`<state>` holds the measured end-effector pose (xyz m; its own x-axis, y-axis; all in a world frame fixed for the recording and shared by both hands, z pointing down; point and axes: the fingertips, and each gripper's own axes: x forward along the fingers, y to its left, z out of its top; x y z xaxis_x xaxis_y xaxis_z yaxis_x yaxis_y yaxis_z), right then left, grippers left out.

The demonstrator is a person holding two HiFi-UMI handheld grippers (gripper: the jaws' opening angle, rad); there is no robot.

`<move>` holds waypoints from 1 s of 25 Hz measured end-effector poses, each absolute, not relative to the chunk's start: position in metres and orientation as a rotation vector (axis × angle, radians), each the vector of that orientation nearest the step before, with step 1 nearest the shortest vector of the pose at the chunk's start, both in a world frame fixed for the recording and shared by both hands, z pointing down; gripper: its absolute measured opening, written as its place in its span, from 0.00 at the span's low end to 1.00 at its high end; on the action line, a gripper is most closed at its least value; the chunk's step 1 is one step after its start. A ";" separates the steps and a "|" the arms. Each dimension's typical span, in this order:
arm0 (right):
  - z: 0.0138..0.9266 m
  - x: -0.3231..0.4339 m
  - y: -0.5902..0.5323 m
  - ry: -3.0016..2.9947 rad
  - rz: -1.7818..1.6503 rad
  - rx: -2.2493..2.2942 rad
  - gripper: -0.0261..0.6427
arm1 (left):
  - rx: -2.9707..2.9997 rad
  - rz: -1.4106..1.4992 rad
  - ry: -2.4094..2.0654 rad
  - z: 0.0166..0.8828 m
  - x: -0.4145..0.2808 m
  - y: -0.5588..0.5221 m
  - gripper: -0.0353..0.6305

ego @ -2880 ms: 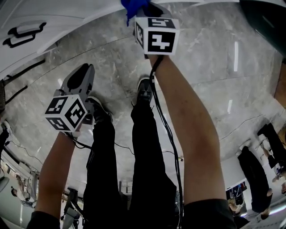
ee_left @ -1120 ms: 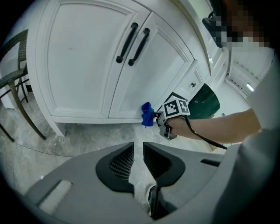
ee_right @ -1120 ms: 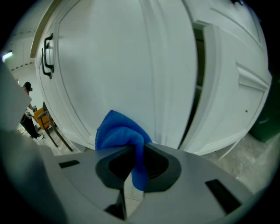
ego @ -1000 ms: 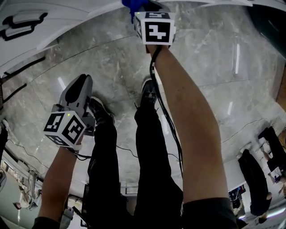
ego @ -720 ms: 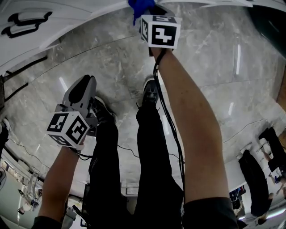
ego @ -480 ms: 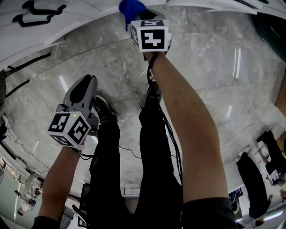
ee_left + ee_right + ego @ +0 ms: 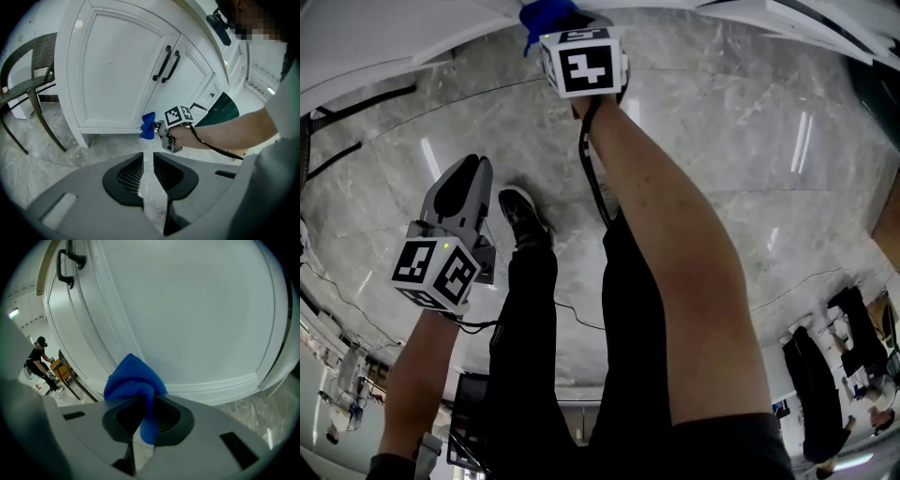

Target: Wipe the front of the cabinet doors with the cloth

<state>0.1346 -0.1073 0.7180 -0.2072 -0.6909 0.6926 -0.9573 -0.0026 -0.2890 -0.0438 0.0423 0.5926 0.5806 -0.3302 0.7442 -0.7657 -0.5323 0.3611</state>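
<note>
Head view: the blue cloth [image 7: 544, 14] is being gripped by the right claw [image 7: 572, 28], and the left claw [image 7: 459, 187] is being held back beside the leg [image 7: 525, 319]. Left gripper view: its jaws are being held almost together, empty, well apart from the cabinet doors [image 7: 122, 70]. Right gripper view: the cloth is being clamped between the jaws against a door's lower edge.
</note>
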 end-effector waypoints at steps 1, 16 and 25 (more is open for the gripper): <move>0.719 0.140 -0.105 -1.916 1.049 1.705 0.10 | 2.114 0.814 -0.875 0.593 -0.048 0.042 0.15; 0.735 0.314 -0.042 -1.690 1.073 1.857 0.10 | 2.179 0.802 -0.776 0.589 0.063 0.046 0.15; 0.729 0.353 -0.005 -1.659 1.143 1.887 0.10 | 2.214 0.831 -0.739 0.583 0.107 0.049 0.15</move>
